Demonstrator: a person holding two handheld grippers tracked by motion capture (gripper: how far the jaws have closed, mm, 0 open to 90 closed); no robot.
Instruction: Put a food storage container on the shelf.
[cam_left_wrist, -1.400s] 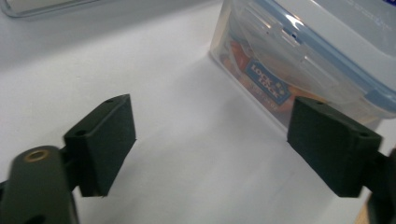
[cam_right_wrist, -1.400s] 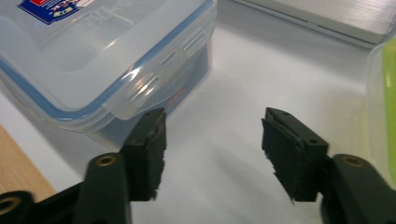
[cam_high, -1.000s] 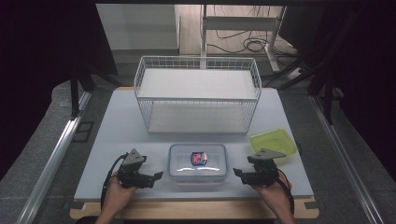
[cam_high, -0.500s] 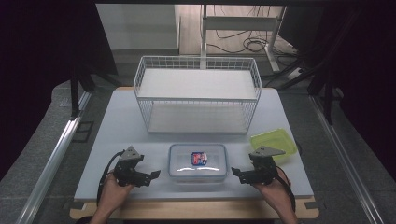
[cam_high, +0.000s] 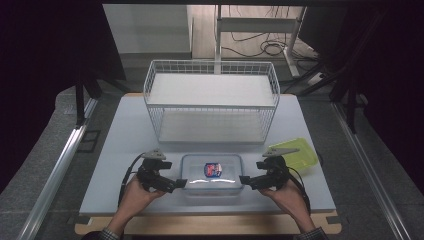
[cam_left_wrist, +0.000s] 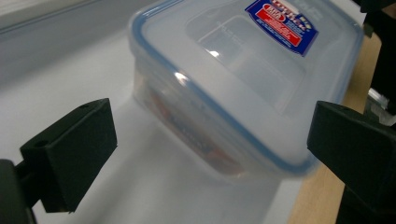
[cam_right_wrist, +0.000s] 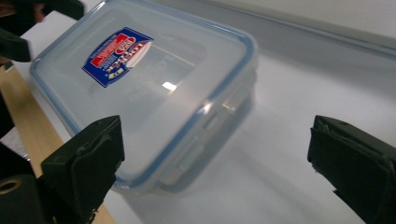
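Tongs stood at both ends of the clear lidded box (cam_high: 212, 172) on the surface (cam_high: 120, 130): left tongs (cam_high: 181, 183) at 9 o'clock, right tongs (cam_high: 243, 180) at 3 o'clock. Both had just been opening and stood wide, apparently touching nothing. Wire basket (cam_high: 212, 102) sat at 12 o'clock.

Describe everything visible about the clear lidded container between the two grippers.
The food container is a clear plastic rectangular box with rounded corners. Its lid, edged by a blue seal, is on and bears a red-and-blue label. It sits flat near the table's front edge, something reddish inside. Nothing grips it; it lies in front of the wire basket.
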